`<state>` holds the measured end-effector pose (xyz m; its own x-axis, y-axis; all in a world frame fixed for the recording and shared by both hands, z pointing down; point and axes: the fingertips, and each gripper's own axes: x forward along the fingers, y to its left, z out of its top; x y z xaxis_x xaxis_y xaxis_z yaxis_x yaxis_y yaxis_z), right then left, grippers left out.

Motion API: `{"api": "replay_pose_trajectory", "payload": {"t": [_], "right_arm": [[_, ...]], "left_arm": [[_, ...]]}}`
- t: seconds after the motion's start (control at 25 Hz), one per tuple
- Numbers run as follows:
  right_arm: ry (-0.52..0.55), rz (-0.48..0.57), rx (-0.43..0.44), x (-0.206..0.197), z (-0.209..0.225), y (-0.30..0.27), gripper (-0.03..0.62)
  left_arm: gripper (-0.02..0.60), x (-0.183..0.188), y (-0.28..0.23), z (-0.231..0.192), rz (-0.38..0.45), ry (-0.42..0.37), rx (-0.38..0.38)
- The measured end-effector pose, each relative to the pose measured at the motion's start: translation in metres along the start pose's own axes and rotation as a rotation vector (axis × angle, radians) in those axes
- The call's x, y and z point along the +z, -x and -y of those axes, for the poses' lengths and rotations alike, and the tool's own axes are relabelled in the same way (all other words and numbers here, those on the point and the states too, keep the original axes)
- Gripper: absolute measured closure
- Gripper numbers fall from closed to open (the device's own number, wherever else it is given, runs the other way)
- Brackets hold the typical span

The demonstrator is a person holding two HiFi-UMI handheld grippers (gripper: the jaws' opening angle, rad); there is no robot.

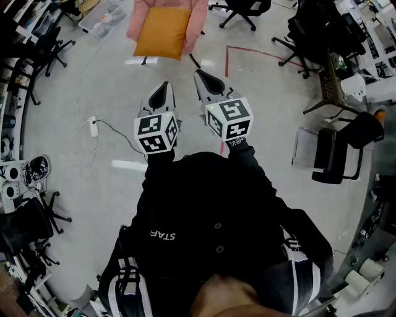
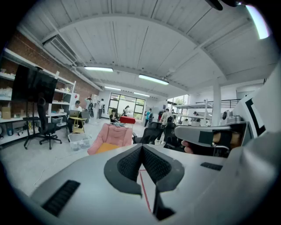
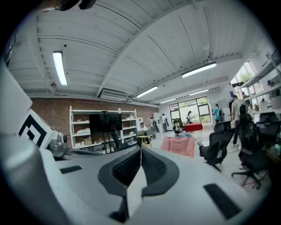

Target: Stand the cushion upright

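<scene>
An orange cushion [image 1: 163, 32] lies flat on the seat of a pink armchair [image 1: 197, 18] at the top of the head view, well ahead of both grippers. In the left gripper view the pink armchair [image 2: 112, 135] stands far off with the orange cushion [image 2: 108, 147] on its seat. The right gripper view shows the pink armchair [image 3: 178, 145] in the distance. My left gripper [image 1: 163, 86] and right gripper [image 1: 198, 75] are held side by side in front of the person, both shut and holding nothing.
Black office chairs [image 1: 244, 8] stand at the back right, and another chair [image 1: 337, 155] sits at the right. A white cable with a power strip [image 1: 93, 126] lies on the floor at the left. A red tape line [image 1: 247, 51] marks the grey floor. People sit far off.
</scene>
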<state>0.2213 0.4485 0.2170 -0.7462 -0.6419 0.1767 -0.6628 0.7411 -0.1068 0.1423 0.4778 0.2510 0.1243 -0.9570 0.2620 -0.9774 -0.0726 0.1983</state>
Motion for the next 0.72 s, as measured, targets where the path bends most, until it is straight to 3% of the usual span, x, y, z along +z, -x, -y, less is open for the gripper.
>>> {"api": "replay_pose_trajectory", "payload": {"t": [0.36, 0.72], "right_arm": [[0.028, 0.049, -0.038, 0.008, -0.001, -0.010, 0.583], [0.033, 0.020, -0.020, -0.004, -0.024, -0.024, 0.582]], "left_arm": [[0.580, -0.005, -0.002, -0.010, 0.000, 0.001, -0.002], [0.580, -0.019, 0.005, -0.034, -0.038, 0.019, 0.000]]}}
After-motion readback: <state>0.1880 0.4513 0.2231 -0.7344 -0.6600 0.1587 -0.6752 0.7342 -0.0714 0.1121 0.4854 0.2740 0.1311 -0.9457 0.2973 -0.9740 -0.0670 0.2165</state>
